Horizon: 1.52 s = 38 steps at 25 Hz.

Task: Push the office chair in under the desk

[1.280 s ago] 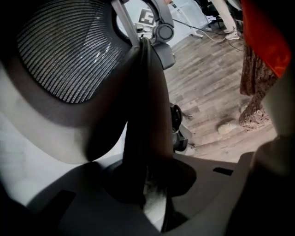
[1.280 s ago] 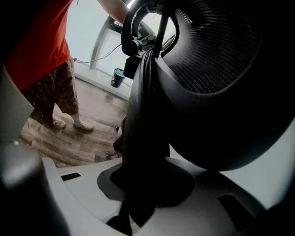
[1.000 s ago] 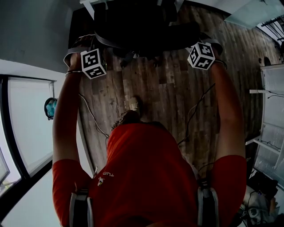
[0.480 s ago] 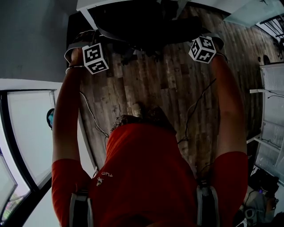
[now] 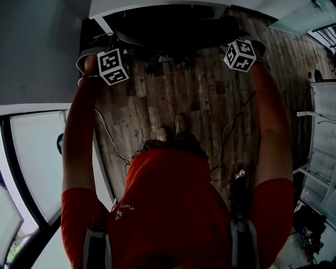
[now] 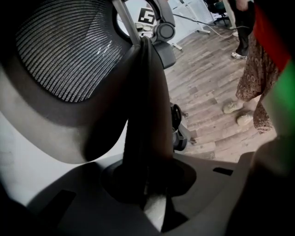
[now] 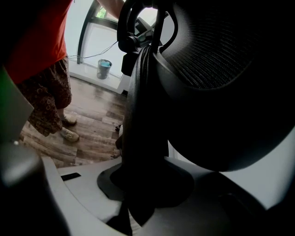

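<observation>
Head view: a person in a red shirt (image 5: 168,205) stands on a wood-plank floor (image 5: 210,100), both arms stretched forward. The left gripper (image 5: 113,65) and the right gripper (image 5: 240,55), each carrying a black-and-white marker cube, sit at the two sides of the black chair (image 5: 173,31). The chair is at the top of the view, partly tucked beneath the flat white desk (image 5: 157,5). Thin cables (image 5: 105,136) trail over the planks, and a shoe (image 5: 181,123) shows just ahead of the shirt.

Left gripper view: the dark, smooth, tapered jaws are clenched together with only a thin seam between them, and nothing is held. The chair's ribbed mesh back (image 6: 60,50), with its curved, rounded rim, lies just beside the jaws on their left. Whether it touches them cannot be told. Pale shoes and patterned fabric show over the planks on the right.

Right gripper view: the jaws are also pressed together and empty, dark and very shadowed. The bulging mesh back fills the right side, close against the jaws. A teal bucket (image 7: 104,68) stands by the window frame, well apart.
</observation>
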Tool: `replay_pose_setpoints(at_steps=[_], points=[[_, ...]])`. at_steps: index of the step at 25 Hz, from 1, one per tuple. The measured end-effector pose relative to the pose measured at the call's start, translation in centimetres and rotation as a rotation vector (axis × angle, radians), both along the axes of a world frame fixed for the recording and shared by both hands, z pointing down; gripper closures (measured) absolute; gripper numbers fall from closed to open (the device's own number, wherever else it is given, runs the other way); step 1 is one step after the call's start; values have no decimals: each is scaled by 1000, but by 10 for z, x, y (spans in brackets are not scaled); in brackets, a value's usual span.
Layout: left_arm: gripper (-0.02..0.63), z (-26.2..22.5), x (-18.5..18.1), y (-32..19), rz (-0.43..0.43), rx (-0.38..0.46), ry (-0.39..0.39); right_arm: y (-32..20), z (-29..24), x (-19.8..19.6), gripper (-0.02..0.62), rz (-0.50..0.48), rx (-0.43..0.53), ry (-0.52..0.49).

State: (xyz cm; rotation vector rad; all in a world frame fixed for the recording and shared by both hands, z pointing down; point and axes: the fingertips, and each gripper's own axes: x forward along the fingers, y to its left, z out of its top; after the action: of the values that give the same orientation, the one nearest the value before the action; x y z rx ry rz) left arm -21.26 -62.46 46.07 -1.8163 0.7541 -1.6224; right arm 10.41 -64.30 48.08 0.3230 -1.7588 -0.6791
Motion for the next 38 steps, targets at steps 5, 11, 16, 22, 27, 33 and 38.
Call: replay_pose_setpoints(at_steps=[5, 11, 16, 22, 27, 33, 38], points=[[522, -1, 0, -32, -19, -2, -6, -36, -2, 0, 492, -13, 5, -6], [522, 2, -2, -64, -49, -12, -12, -71, -1, -2, 492, -46, 7, -10], [522, 4, -5, -92, -66, -16, -20, -102, 1, -5, 492, -54, 9, -15], [522, 3, -10, -124, -71, -13, -22, -133, 1, -9, 492, -51, 7, -12], [522, 3, -17, -148, -66, -18, -25, -154, 1, -16, 492, -48, 8, -16], [522, 5, -22, -169, -65, -16, -25, -175, 2, -20, 492, -38, 5, -8], [522, 2, -19, -179, -60, -11, -18, -188, 1, -19, 492, -47, 1, -7]])
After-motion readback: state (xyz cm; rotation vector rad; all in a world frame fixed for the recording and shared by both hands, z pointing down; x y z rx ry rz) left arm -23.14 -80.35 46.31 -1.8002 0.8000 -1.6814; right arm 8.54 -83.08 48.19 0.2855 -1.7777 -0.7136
